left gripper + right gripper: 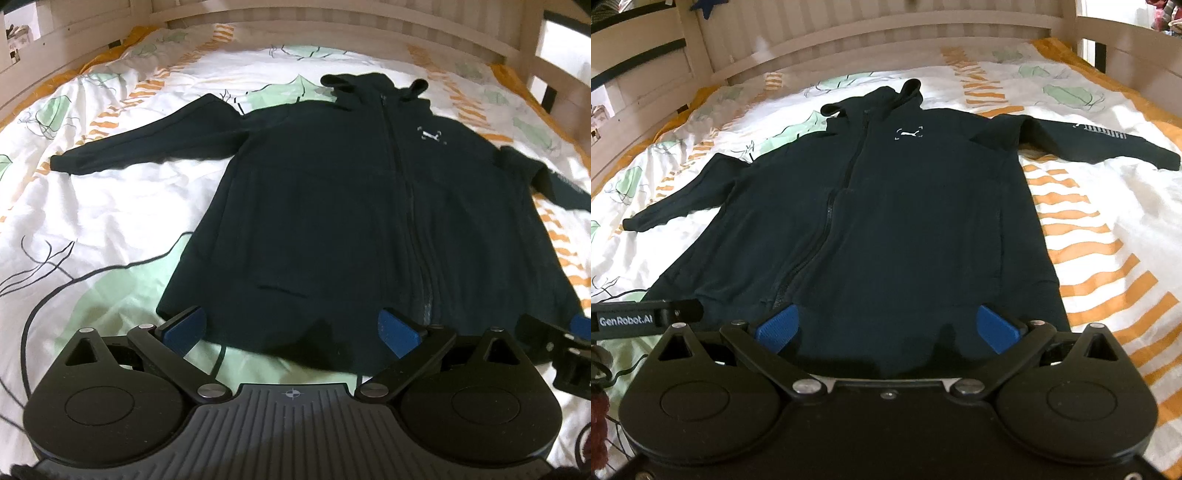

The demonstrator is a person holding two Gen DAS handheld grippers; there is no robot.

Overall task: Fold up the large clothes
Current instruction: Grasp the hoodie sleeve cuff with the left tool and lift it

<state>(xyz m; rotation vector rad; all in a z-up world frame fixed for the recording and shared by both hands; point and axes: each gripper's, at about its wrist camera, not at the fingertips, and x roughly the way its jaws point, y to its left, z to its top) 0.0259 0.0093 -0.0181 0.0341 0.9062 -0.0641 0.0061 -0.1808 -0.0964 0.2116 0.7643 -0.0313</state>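
Your left gripper [291,328] and right gripper [888,326] both hang with fingers apart over the near hem of the dark hoodie [871,206], which lies flat, zipped, sleeves spread, on the bed [1108,229]. Pinch only the top layer and the front could lift off the back, bunching the fold.

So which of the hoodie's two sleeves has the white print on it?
The sleeve reaching toward the right gripper's side: white lettering runs along it. The other sleeve is plain dark.
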